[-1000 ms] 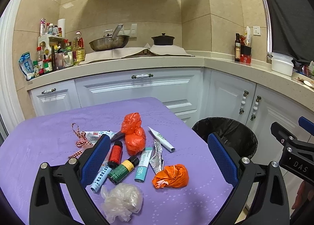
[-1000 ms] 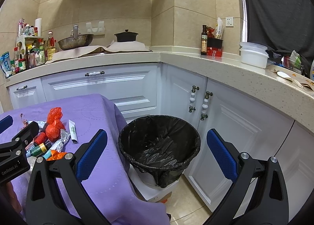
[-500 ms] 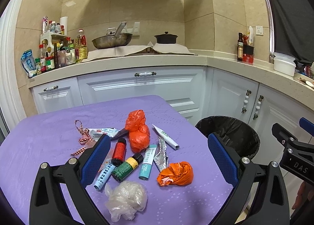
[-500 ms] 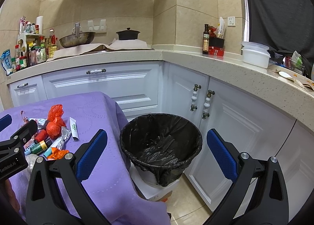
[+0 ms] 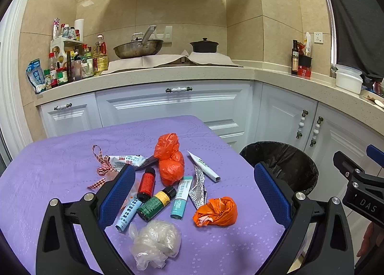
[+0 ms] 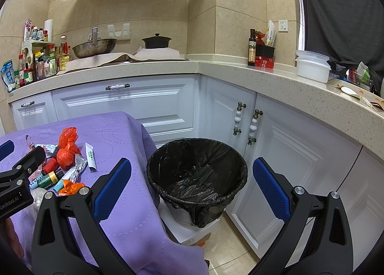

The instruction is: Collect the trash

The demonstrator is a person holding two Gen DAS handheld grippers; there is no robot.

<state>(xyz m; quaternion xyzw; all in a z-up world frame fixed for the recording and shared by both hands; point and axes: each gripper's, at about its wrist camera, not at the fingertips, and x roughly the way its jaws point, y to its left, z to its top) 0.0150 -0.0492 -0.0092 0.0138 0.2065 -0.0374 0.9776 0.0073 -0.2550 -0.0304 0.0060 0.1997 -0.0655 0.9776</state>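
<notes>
Nothing is looking collected yet, judging from how things are lying. Nearest the left-wrist camera, the left gripper [image 5: 194, 193] is hovering over the purple-covered desk [image 5: 48, 179] with its fingers [image 5: 117, 193] standing wide apart and gripping nothing. Just ahead of it, at about 6 o'clock in the pile, a clear crumpled plastic bag [image 5: 154, 242] is lying, and at 4 o'clock a small orange wad [image 5: 216, 211]. Toward the pile's middle, a green bottle [image 5: 156, 203], a red bottle [image 5: 146, 183], a teal tube [image 5: 181, 197] and a strip of foil [image 5: 199, 188] are lying close together, some touching. Farther off, at 12 o'clock, a knotted orange bag [image 5: 169, 157] is sitting, with a white tube [image 5: 204, 167] at 2 o'clock and a checked ribbon [image 5: 102, 167] beside a white wrapper [image 5: 127, 160] at 10 o'clock.

The right gripper [image 6: 192, 188] is hanging over the floor off the desk's edge, its fingers [image 6: 112, 186] likewise spread and holding nothing. Beyond it, the black-lined bin [image 6: 196, 174] is standing on the floor against the white cabinets [image 6: 276, 145]; what shows of its liner is looking bare. So the whole pile is waiting to be moved, piece by piece.
</notes>
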